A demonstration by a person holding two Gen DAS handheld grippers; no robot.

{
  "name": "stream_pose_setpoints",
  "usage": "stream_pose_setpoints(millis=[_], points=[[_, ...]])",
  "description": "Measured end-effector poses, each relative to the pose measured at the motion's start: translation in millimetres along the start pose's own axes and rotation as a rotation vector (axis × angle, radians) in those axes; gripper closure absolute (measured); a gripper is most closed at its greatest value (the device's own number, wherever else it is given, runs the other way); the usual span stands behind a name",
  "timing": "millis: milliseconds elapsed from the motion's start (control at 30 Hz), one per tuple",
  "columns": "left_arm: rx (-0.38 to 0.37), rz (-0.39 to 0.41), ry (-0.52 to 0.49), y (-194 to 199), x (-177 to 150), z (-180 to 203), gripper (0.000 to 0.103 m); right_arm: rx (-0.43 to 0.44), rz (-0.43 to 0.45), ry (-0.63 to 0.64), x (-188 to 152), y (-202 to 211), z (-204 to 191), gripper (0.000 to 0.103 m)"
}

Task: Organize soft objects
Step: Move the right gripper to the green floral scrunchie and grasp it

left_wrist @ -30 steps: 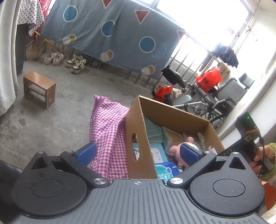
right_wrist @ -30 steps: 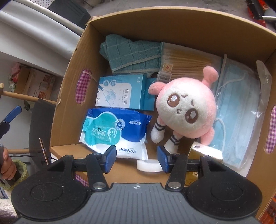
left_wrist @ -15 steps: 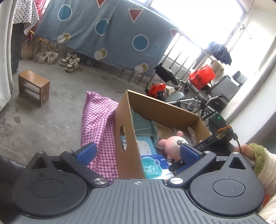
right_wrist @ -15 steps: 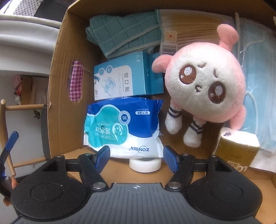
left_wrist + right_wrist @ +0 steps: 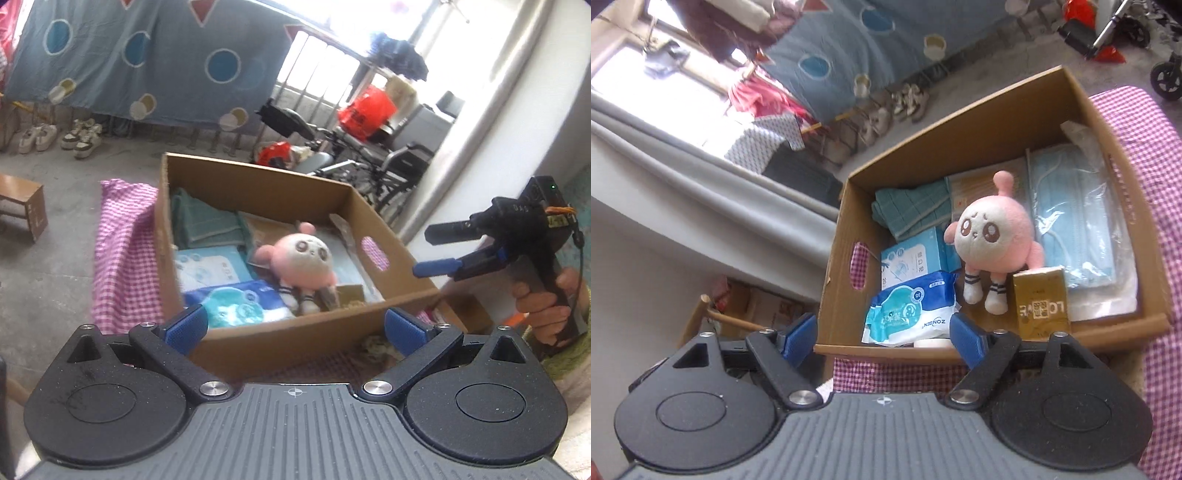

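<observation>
On the checked cloth point(image 5: 1137, 155) sits the box point(image 5: 834, 280), and nearly everything soft already lies inside it, so your job now looks like a finishing check rather than a fresh pick. Scan the cloth around the box for anything left out; from these views I cannot make out a loose item with certainty. If you reach in again, come over the near wall from above, keeping clear of the rim so you don't drag the box across the cloth. Inside, the masks point(image 5: 1071, 221) lie flat along the right wall, the towel point(image 5: 908, 210) is folded in the far left corner, and the plush point(image 5: 993, 236) lies in the middle, leaning over the blue carton point(image 5: 912, 258). Nearer you, the wipes point(image 5: 912, 310) rest by the left wall and the gold pack point(image 5: 1041, 302) stands just beside the plush's feet. Your right gripper point(image 5: 882, 332) hangs outside the near wall, fingers spread and holding nothing. Your left gripper point(image 5: 293, 325) hovers low before the box, likewise spread wide and empty.
</observation>
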State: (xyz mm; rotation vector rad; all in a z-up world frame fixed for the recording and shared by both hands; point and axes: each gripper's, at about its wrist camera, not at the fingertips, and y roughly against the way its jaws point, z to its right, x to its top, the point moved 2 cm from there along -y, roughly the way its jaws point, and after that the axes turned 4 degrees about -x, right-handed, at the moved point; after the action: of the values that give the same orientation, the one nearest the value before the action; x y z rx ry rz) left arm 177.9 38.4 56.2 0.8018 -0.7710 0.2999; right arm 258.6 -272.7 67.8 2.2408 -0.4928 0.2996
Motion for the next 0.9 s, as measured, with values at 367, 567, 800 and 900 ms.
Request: stream_pose_setpoints(millis=[367,567,800,900], points=[[-0.109,-0.272,-0.307,-110.8,-62.1,101.1,0.002,-0.069,0.296,-0.272,-101.5,50.8,105.0,0.021],[-0.065,-0.316,-0.438,-152.9,-78.1,126.9,0.016,-0.020,0.274,-0.366,-118.5,29.1,146.7,0.030],[-0.021,-0.370,-0.438,-184.5,-81.2,132.1,0.041,0.022,0.253,-0.384,-105.1,-1.0,166.8,0.039],[-0.008,-0.401,-0.430,-196.4,-82.0,131.9,0.053,0.033,0.235,-0.385,-100.2,-13.5,172.3,0.042]])
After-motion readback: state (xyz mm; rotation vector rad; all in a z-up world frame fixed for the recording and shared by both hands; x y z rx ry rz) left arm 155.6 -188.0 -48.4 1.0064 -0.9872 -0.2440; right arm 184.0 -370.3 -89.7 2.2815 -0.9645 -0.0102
